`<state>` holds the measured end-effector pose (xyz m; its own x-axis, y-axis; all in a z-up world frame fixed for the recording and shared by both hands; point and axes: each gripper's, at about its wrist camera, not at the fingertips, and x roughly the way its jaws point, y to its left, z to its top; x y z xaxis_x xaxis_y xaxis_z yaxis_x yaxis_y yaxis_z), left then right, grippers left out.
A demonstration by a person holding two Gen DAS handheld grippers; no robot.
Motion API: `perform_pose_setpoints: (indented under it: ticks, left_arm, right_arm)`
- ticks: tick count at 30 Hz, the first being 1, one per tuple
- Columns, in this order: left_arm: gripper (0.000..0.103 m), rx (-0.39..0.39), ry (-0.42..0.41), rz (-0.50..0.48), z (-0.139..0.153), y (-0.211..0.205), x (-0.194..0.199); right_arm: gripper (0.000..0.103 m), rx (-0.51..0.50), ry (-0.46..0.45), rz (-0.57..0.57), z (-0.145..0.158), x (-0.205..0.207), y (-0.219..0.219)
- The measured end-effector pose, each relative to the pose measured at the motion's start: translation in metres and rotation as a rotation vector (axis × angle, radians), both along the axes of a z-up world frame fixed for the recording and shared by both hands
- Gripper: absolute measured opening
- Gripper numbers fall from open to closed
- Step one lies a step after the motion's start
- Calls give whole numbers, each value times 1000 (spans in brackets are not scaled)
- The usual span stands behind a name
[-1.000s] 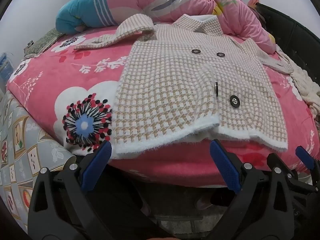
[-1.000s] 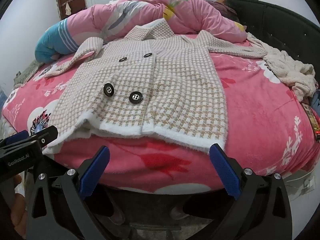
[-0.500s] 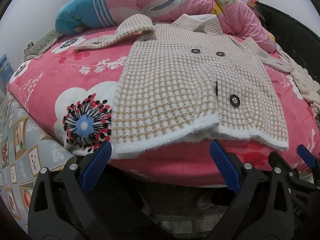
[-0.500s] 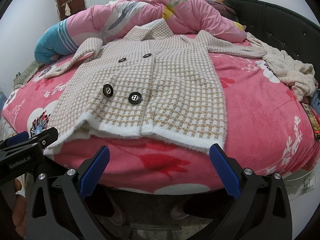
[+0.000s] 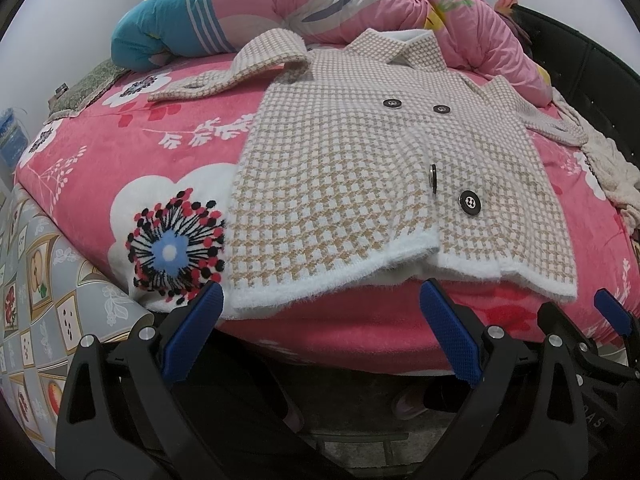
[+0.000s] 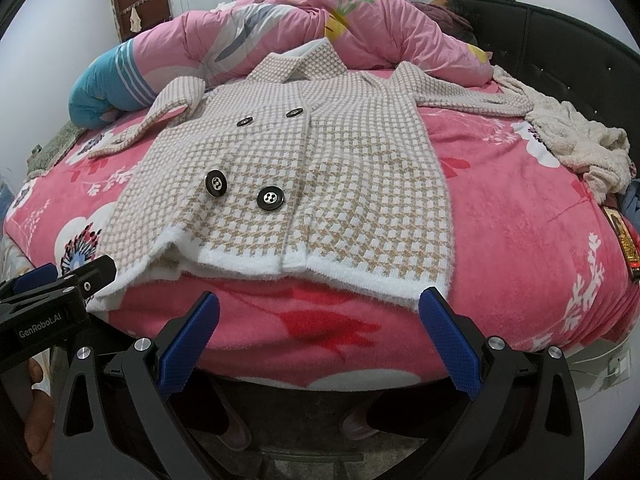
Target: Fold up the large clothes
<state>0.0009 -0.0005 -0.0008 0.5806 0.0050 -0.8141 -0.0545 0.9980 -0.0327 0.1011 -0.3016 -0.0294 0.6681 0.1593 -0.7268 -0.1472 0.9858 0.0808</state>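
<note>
A beige and white houndstooth coat (image 5: 360, 168) with black buttons lies front up on the pink floral bed (image 5: 120, 148), hem toward me, sleeves spread out to both sides. It also shows in the right wrist view (image 6: 320, 168). My left gripper (image 5: 320, 320) is open and empty, just below the hem's left part. My right gripper (image 6: 320, 320) is open and empty, just below the hem's right part. The left gripper's body shows at the left edge of the right wrist view (image 6: 52, 296).
A rolled pink quilt (image 6: 320, 28) with a blue end lies behind the coat's collar. A cream fluffy garment (image 6: 580, 148) lies at the bed's right side. A black headboard (image 6: 560, 48) stands on the right. A patterned sheet (image 5: 36, 300) hangs at the left.
Both grippers have edged slightly closer to the coat's hem. The coat has not moved.
</note>
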Motion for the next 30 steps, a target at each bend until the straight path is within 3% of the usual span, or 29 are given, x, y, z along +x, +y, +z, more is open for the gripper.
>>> perform_pose_setpoints:
  ticks: [30]
  left_arm:
    - [95,2,0,3,-9,0,-1]
  right_arm:
    - [97,0,-4,2,2,-2,0]
